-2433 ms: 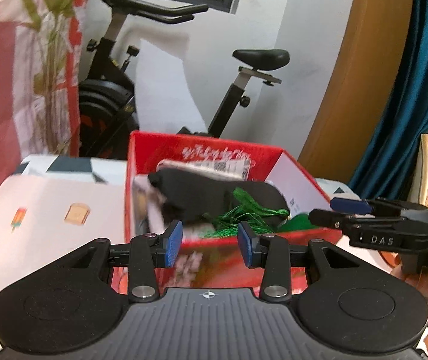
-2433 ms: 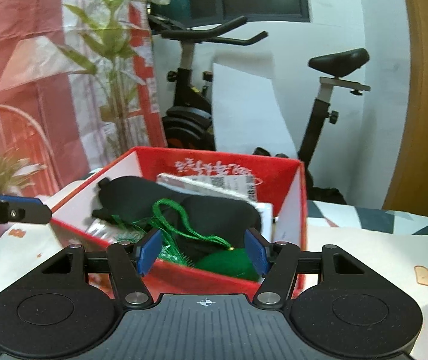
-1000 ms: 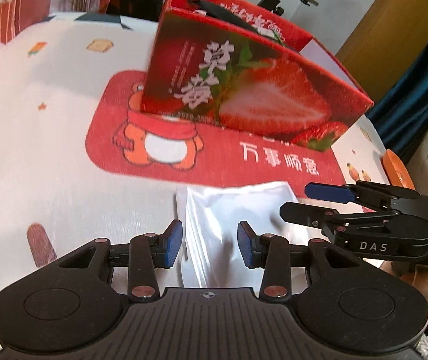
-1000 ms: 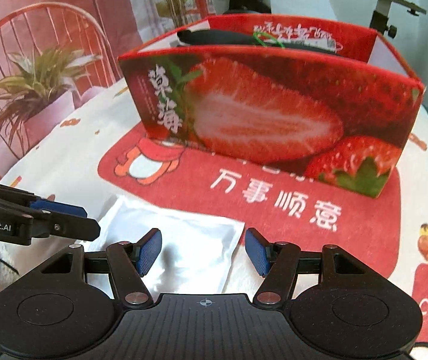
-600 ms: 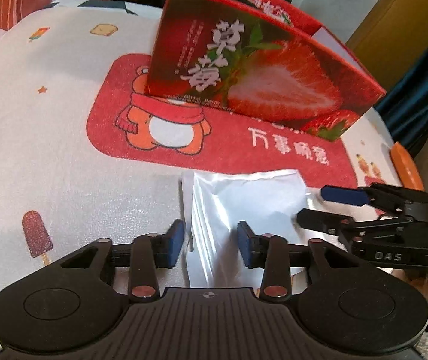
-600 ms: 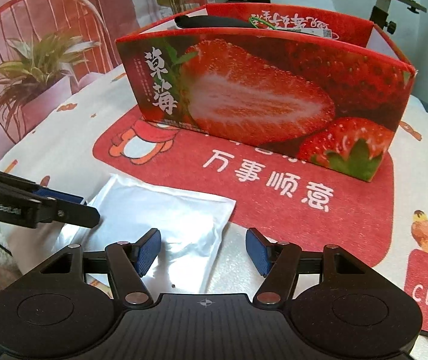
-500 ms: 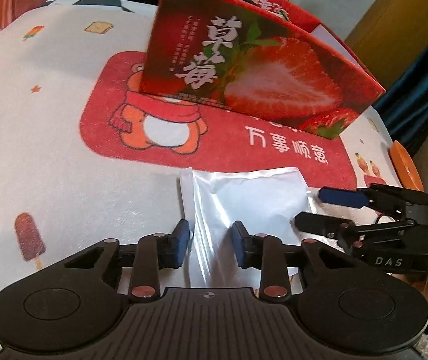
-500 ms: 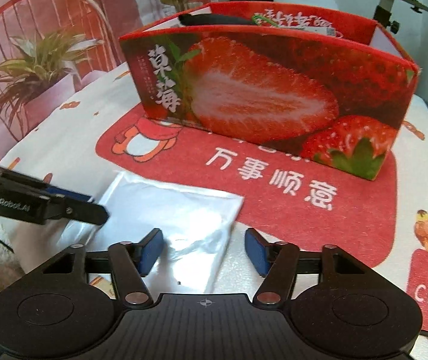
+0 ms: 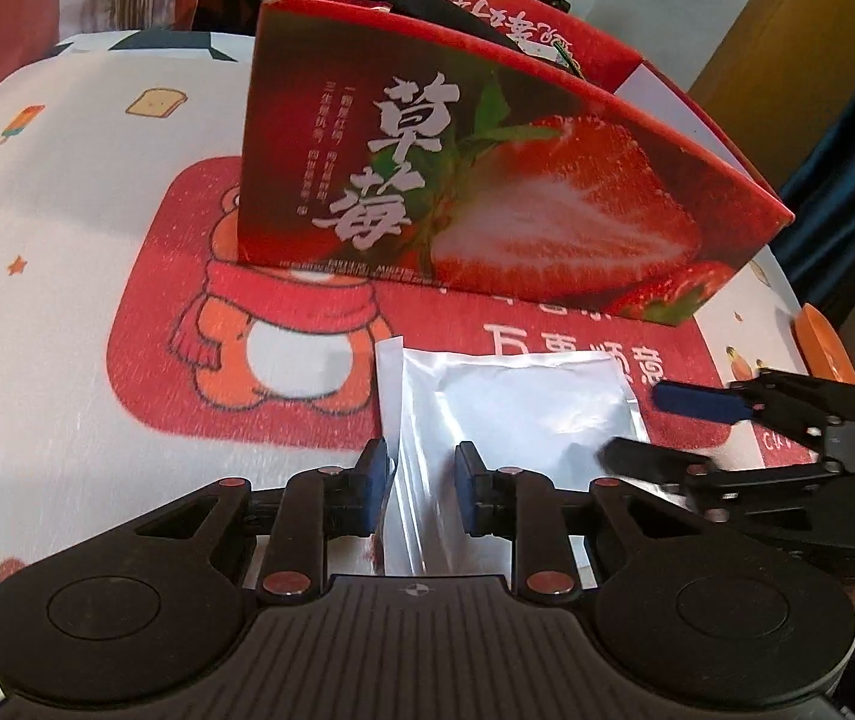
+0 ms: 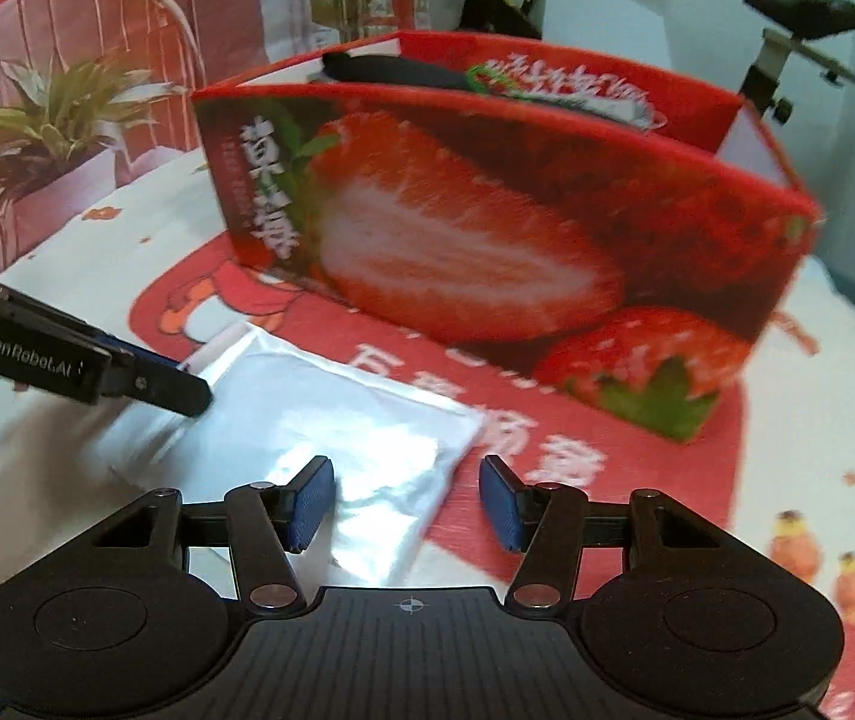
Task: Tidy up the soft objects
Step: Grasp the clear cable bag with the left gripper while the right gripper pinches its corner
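Both wrist cams sit low and close over the surface, looking forward; they share the silver pouch [image 9: 511, 414] [image 10: 331, 426] near and strawberry box [image 9: 487, 180] [image 10: 487, 228] behind.
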`<action>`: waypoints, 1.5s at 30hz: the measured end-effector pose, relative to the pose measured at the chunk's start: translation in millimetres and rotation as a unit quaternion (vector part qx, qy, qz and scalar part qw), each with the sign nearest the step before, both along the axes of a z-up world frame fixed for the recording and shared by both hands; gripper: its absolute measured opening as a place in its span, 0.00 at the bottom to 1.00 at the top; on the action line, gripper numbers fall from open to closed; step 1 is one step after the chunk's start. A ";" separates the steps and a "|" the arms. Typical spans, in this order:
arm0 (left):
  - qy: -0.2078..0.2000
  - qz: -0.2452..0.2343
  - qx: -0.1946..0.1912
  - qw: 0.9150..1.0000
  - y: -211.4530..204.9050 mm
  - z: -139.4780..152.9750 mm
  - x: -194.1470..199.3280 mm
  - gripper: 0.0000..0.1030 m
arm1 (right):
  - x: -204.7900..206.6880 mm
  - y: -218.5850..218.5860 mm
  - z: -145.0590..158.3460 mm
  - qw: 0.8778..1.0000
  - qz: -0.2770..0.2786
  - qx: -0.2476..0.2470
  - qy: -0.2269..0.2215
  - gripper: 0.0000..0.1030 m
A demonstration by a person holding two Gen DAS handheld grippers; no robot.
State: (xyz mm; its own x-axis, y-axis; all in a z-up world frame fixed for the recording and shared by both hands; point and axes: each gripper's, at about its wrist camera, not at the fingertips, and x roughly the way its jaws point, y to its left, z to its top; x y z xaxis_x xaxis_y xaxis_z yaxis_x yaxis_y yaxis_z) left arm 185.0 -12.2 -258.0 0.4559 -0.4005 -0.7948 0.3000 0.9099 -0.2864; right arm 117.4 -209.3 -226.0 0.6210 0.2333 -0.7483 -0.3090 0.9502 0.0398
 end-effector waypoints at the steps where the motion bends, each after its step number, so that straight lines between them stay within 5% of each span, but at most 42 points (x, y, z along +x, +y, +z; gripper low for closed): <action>1: -0.001 0.000 0.001 1.000 -1.2 0.2 0.6 0.25 | -3.2 -5.1 1.3 1.000 0.001 -0.006 -0.002 0.50; 8: -0.001 0.012 -0.002 1.000 0.0 -1.4 3.1 0.26 | -29.8 -30.3 -8.3 0.998 0.003 -0.053 0.017 0.53; 11: -0.005 0.018 0.020 1.000 0.5 -3.4 3.4 0.19 | -35.8 -29.1 -10.6 0.998 0.016 -0.063 0.007 0.54; 25: -0.006 -0.003 0.029 1.000 -4.8 -2.4 10.1 0.19 | -24.8 0.7 -11.8 0.989 0.100 -0.100 -0.043 0.56; 32: 0.001 -0.025 0.036 0.999 -7.3 -1.4 17.3 0.19 | -22.4 32.8 -10.3 0.965 0.174 -0.175 -0.093 0.69; 37: 0.007 -0.029 0.035 0.999 -6.2 -0.6 20.6 0.19 | -23.2 49.8 -10.9 0.944 0.222 -0.214 -0.119 0.66; 39: 0.009 -0.027 0.033 0.999 -5.2 -0.2 22.4 0.19 | -19.2 49.3 -8.2 0.947 0.230 -0.198 -0.104 0.51; 45: 0.009 -0.022 0.005 1.000 6.2 5.6 25.1 0.20 | -7.2 29.1 0.8 0.975 0.193 -0.101 -0.054 0.40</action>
State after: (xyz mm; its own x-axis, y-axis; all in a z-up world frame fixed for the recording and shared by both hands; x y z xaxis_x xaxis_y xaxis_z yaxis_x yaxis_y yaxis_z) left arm 210.2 -6.0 -252.3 0.4240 -0.4128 -0.8061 0.3351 0.8984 -0.2837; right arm 110.2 -180.3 -225.2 0.5942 0.3192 -0.7383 -0.6365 0.7477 -0.1891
